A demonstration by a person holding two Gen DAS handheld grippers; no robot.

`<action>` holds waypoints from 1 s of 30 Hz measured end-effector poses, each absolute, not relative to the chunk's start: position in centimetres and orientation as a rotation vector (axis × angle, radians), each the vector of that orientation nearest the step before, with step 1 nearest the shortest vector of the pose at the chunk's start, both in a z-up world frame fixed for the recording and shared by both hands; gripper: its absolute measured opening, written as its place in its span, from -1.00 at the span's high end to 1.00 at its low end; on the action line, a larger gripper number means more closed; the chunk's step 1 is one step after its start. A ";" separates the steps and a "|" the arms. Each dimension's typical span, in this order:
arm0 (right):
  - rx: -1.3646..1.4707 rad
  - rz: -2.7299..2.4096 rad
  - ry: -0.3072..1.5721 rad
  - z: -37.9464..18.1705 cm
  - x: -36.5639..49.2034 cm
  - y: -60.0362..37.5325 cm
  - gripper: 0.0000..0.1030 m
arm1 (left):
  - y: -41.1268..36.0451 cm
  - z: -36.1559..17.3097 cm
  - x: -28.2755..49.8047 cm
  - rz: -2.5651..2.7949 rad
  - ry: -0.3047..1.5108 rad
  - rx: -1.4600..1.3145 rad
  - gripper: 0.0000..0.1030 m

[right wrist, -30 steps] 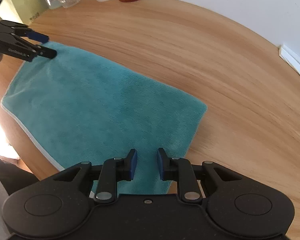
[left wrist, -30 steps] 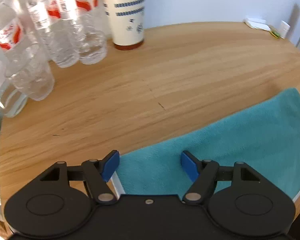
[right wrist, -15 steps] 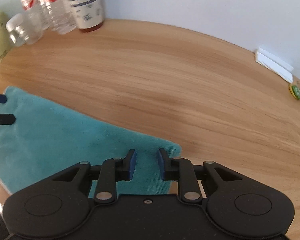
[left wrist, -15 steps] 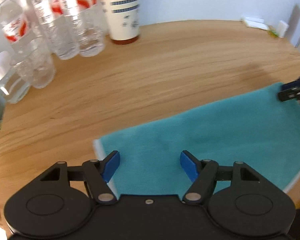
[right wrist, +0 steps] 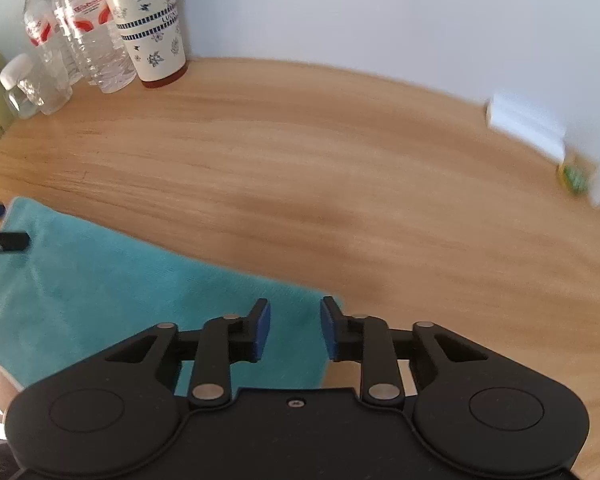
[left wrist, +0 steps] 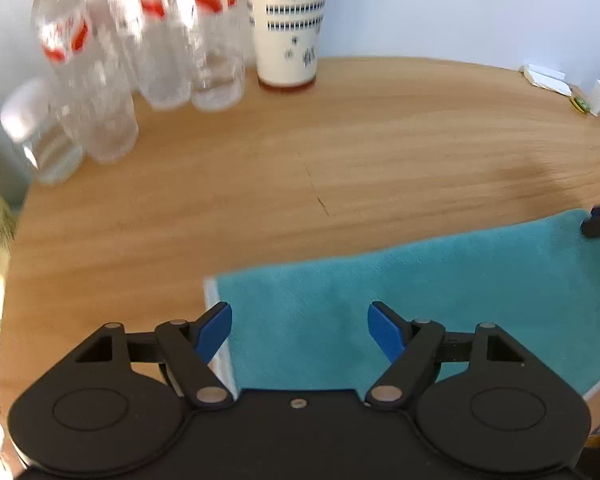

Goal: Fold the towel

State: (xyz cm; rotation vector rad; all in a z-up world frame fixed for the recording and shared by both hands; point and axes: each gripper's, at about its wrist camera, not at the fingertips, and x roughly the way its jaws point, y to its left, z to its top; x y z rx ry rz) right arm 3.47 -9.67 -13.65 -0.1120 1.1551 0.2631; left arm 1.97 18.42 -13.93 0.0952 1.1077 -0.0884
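Lying flat: fuzzy teal towel [left wrist: 420, 300] (rectangular), woodgrain table [left wrist: 340, 168].

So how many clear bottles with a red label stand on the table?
3, far left on the table: the left bottle, the middle bottle, the right bottle beside the patterned cup. More may hide behind them.

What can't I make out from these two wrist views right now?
- Towel near edge: left wrist view, hidden under the left gripper body.
- Towel's right near corner: right wrist view, covered by the right gripper.
- Bottle labels: left wrist view, motion blur.
- Small items by the wall: right wrist view, blurred.
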 end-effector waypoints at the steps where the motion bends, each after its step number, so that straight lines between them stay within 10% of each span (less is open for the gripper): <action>1: -0.115 0.261 1.157 -13.8 3.3 -9.6 0.38 | 18.1 -14.0 1.7 -0.100 1.115 0.092 -0.49; 30: -0.233 0.101 1.007 -12.6 8.2 -9.1 -0.01 | 15.9 -14.2 7.0 -0.008 1.169 0.059 -0.77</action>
